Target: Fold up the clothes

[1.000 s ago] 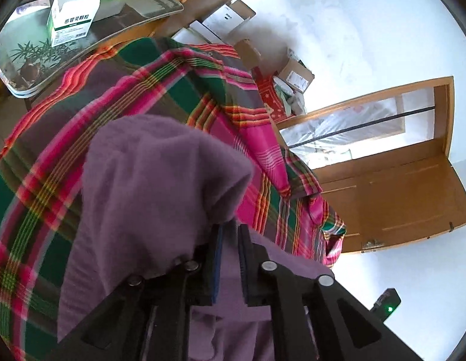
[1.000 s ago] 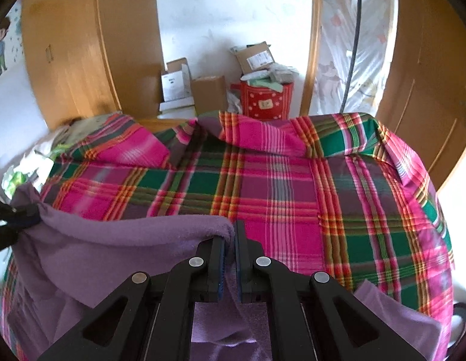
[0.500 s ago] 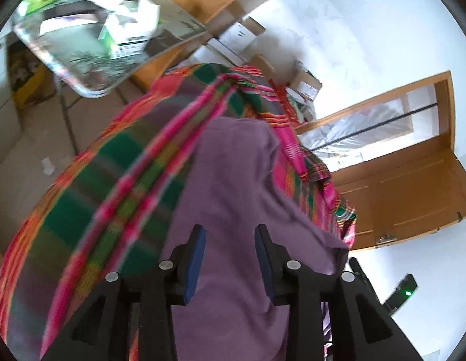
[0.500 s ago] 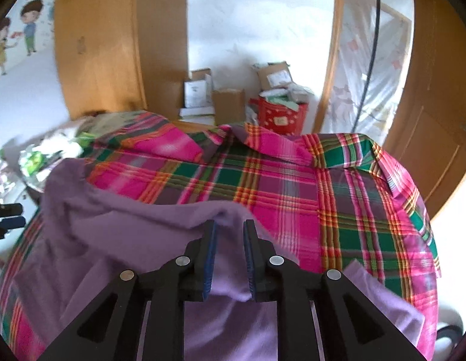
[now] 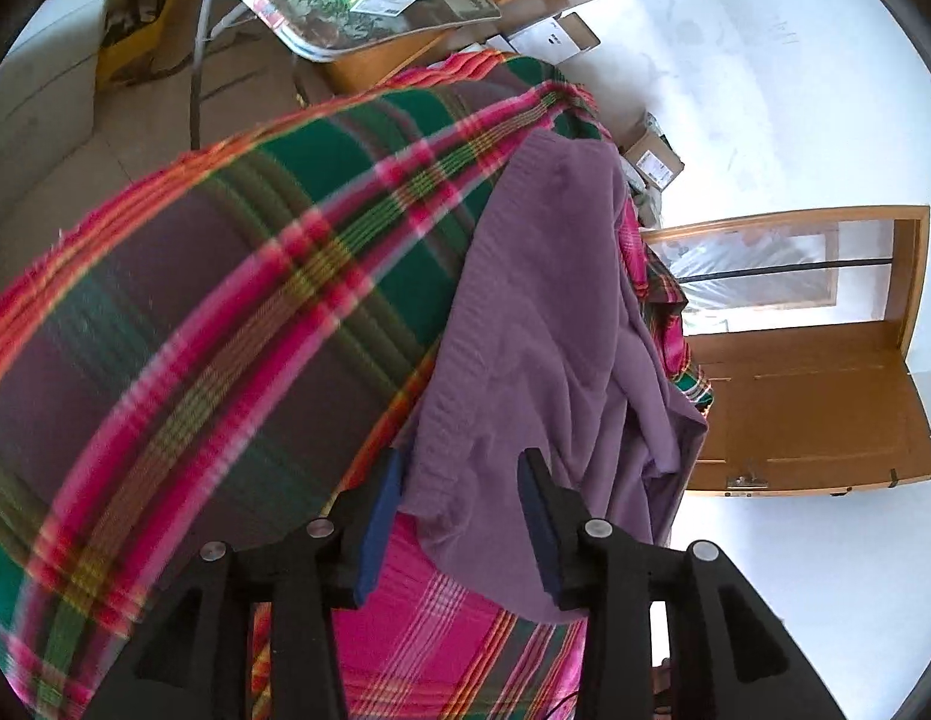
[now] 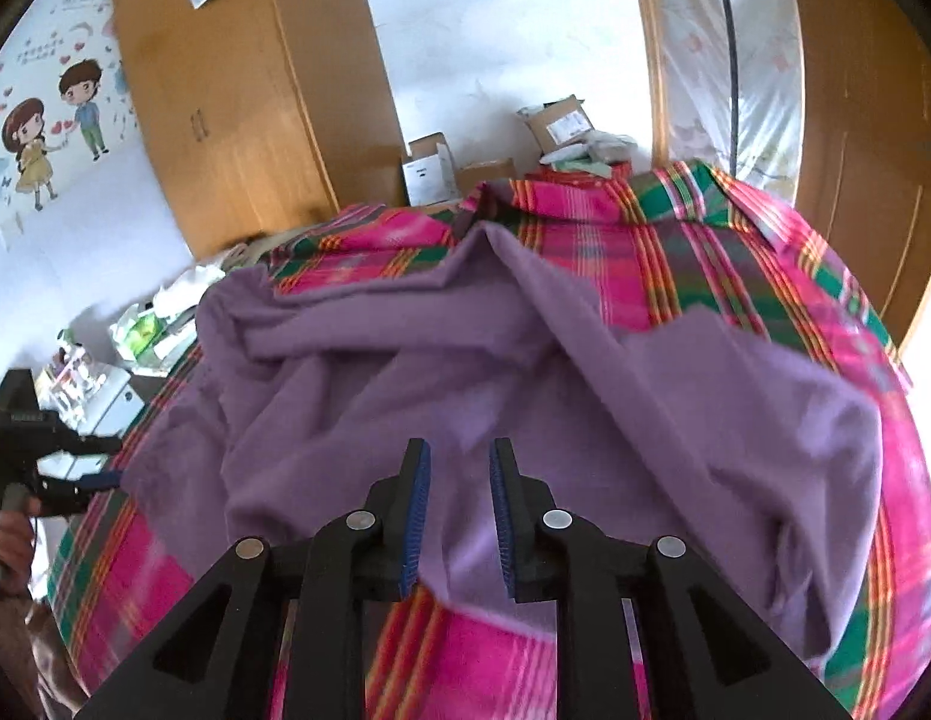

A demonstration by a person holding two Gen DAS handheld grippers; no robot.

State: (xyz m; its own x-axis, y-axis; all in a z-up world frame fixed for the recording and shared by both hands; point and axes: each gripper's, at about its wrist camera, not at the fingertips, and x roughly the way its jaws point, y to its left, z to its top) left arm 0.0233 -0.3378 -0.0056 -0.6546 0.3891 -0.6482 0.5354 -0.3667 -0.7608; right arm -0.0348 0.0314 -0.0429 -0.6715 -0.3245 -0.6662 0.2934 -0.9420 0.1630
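Note:
A purple garment (image 6: 441, 372) lies rumpled on a bed covered by a pink, green and purple plaid blanket (image 6: 675, 240). My right gripper (image 6: 459, 480) stands open just above the garment's near hem, with nothing between its fingers. In the left wrist view the same purple garment (image 5: 549, 324) stretches away along the plaid blanket (image 5: 225, 312). My left gripper (image 5: 462, 480) is open, its fingers on either side of the garment's near corner without pinching it. From the right wrist view the left gripper (image 6: 99, 468) shows at the bed's left edge, held by a hand (image 6: 9, 531).
A small table (image 5: 357, 18) with boxes stands beyond the bed's left side. Cardboard boxes (image 6: 495, 150) are piled against the far white wall. A wooden wardrobe (image 6: 225, 96) stands at the back left. A wooden door (image 5: 813, 396) is on the right.
Both grippers were shut on the purple garment a second ago and have opened, letting it drop onto the blanket. Both have since drawn back toward the garment's near edge.

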